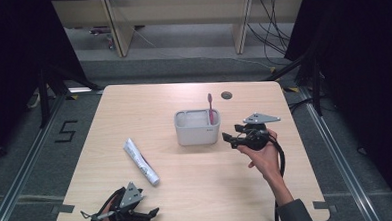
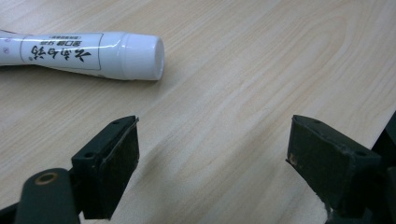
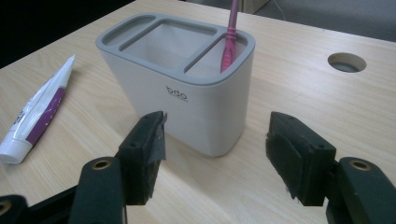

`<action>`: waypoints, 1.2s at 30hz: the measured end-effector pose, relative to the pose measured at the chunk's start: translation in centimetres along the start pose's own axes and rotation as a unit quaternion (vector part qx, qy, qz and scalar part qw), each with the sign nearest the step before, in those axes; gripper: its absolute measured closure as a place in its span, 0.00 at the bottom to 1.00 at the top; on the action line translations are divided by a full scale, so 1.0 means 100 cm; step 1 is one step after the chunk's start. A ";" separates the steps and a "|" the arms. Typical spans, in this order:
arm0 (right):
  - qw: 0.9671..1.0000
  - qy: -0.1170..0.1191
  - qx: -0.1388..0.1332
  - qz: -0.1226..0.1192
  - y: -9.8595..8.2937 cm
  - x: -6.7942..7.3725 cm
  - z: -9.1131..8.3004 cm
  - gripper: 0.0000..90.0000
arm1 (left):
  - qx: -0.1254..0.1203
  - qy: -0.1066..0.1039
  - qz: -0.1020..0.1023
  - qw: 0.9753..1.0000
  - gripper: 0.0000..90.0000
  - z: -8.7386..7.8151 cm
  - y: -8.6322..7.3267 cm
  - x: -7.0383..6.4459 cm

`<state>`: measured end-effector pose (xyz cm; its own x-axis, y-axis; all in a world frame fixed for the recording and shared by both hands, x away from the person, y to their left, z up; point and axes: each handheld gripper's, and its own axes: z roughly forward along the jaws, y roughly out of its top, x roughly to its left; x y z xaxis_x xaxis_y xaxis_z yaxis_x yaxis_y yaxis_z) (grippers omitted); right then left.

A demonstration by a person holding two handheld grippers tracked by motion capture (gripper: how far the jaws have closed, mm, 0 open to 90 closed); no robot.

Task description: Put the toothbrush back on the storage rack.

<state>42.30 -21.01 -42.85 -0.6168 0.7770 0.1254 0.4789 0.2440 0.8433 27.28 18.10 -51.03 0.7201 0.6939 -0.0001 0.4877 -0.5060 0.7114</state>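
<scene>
Right now your right gripper [image 1: 226,137] hangs with fingers [image 3: 144,154] spread, empty, just beside the grey holder [image 1: 196,127] mid-worktop [image 1: 197,190]. A pink toothbrush [image 1: 211,108] stands upright in the holder's end compartment. Your left gripper [image 1: 153,211] sits at the near edge, fingers [image 2: 112,163] released, toothpaste tube [image 1: 141,162] lying near it, not touching.

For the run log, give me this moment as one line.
left gripper: open, empty, near toothpaste tube | right gripper: open, facing holder | toothbrush: in holder's end slot
</scene>
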 end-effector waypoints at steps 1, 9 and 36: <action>1.000 -0.001 0.003 0.003 -0.001 0.001 -0.001 0.42 | 0.001 0.001 0.003 1.000 0.18 0.000 0.000 0.001; 1.000 0.007 0.007 0.009 -0.007 0.006 -0.003 0.41 | 0.010 0.004 0.013 1.000 0.18 0.000 0.001 0.004; 0.999 -0.004 0.051 -0.009 -0.043 0.014 -0.008 0.27 | 0.008 0.001 0.005 1.000 0.18 0.000 0.003 0.005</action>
<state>38.86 -21.50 -45.90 -0.6207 0.7768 0.1066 0.5297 0.3152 0.7874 27.79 18.28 -50.86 0.7235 0.6903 0.0085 0.4883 -0.5205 0.7005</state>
